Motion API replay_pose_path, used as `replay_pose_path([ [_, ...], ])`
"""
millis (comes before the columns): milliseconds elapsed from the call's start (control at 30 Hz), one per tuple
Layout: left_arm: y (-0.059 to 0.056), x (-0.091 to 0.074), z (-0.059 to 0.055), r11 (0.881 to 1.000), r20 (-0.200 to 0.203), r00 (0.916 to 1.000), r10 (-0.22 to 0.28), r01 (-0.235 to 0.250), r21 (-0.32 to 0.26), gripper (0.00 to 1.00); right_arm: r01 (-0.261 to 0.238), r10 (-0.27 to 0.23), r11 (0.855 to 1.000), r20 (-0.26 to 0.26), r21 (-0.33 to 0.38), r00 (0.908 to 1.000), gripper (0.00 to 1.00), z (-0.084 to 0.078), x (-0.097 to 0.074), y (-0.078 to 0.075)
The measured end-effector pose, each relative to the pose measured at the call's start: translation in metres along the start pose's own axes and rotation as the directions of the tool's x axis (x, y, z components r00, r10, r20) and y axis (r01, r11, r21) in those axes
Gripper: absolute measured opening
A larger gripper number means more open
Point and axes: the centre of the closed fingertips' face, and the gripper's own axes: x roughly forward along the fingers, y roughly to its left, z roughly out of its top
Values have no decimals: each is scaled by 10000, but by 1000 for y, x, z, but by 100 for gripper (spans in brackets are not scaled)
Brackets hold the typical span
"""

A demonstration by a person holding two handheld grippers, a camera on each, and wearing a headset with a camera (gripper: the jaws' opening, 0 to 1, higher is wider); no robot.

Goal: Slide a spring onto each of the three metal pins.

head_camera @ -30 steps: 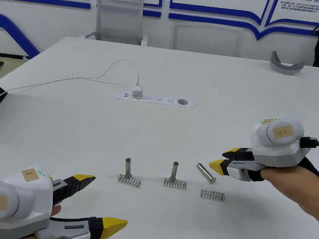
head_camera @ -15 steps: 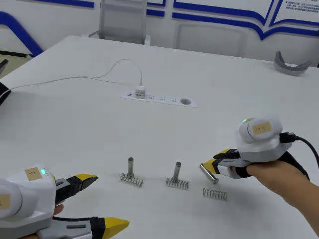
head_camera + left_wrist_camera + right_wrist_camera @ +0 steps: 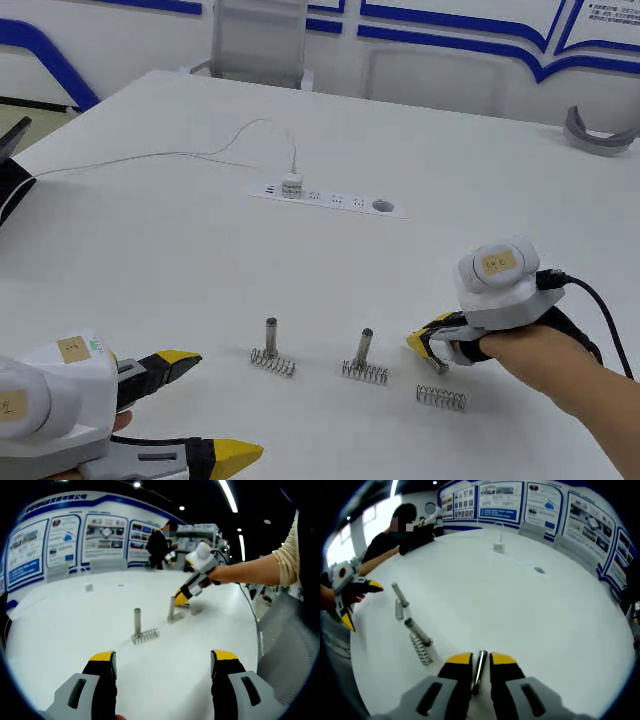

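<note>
Jaws of the right tool (image 3: 425,350) are pressed in on the third pin (image 3: 479,670), which runs lengthwise between the yellow tips, low over the white worktop (image 3: 150,260); whether it is lifted clear I cannot tell. Just beside that tool, toward the person, the right spring (image 3: 441,398) lies on its side. The middle pin (image 3: 364,347) stands upright with the middle spring (image 3: 365,372) lying at its foot. The left pin (image 3: 271,335) stands upright too, with the left spring (image 3: 272,361) on its side against its base. The left tool (image 3: 205,405) hangs at the near left, jaws spread wide and holding nothing, well apart from the pins. Farther back sits a power strip (image 3: 330,199) with a white cable (image 3: 150,157).
</note>
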Motion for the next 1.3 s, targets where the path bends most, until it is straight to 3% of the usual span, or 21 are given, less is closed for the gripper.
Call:
replay_pose_path([
  [733, 2, -2, -3, 9998, -15, 9999, 158, -158, -75, 78, -181, 217, 9975, -523, 684, 9984, 10, -4, 7, -3],
  [1000, 2, -2, -3, 9998, -30, 9998, 180, -181, -66, 78, 106, -45, 9977, -907, 673, 9959, 9, -5, 6, -2],
  [1300, 1, -3, 0, 9999, -22, 9999, 151, -151, 5, 78, 126, -78, 9948, -480, 1014, 9988, 8, -1, -2, -4],
])
